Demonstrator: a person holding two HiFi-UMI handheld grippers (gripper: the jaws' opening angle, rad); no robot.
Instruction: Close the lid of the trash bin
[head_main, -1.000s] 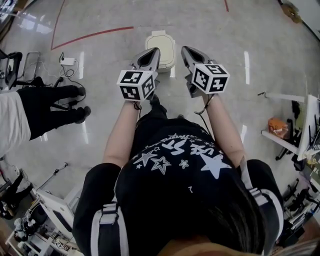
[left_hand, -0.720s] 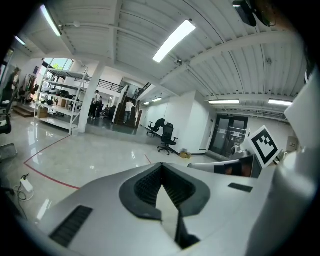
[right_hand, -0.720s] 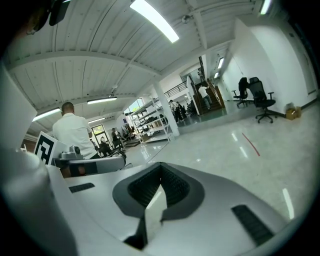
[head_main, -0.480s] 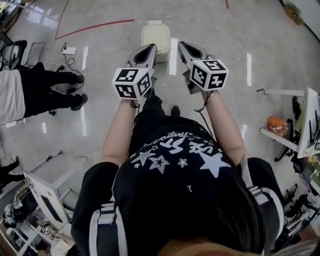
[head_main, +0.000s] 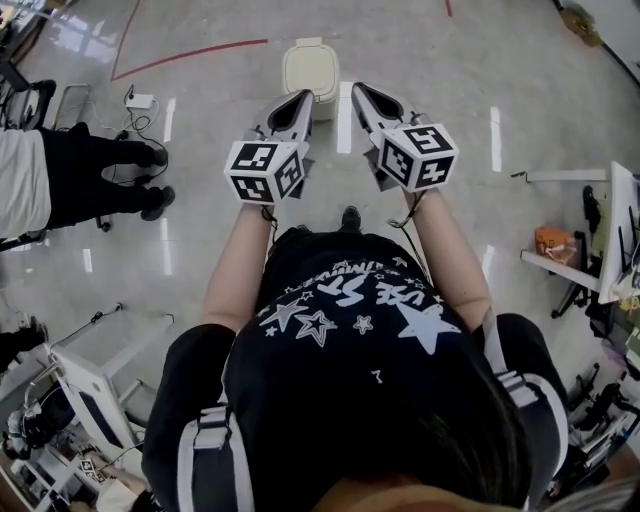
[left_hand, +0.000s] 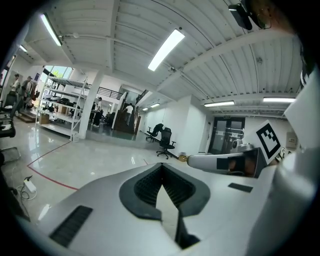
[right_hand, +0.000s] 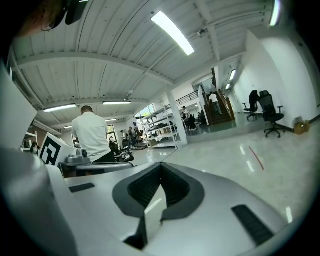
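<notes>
A cream trash bin stands on the glossy floor ahead of me, and its lid looks flat down on top. My left gripper is held in the air with its tip just short of the bin's near edge, jaws together. Level with it to the right is my right gripper, also shut and holding nothing. The left gripper view shows the left gripper closed at the tip and pointing across the hall. In the right gripper view the right gripper is closed too. Neither gripper view shows the bin.
A person in black trousers stands at the left. A power strip with cable lies on the floor beside a red floor line. White shelving with an orange item is at the right; white equipment is lower left.
Both grippers have drawn back from the bin: a second ago their tips overlapped it, now it shows whole beyond them. The person at the left shifted slightly.
</notes>
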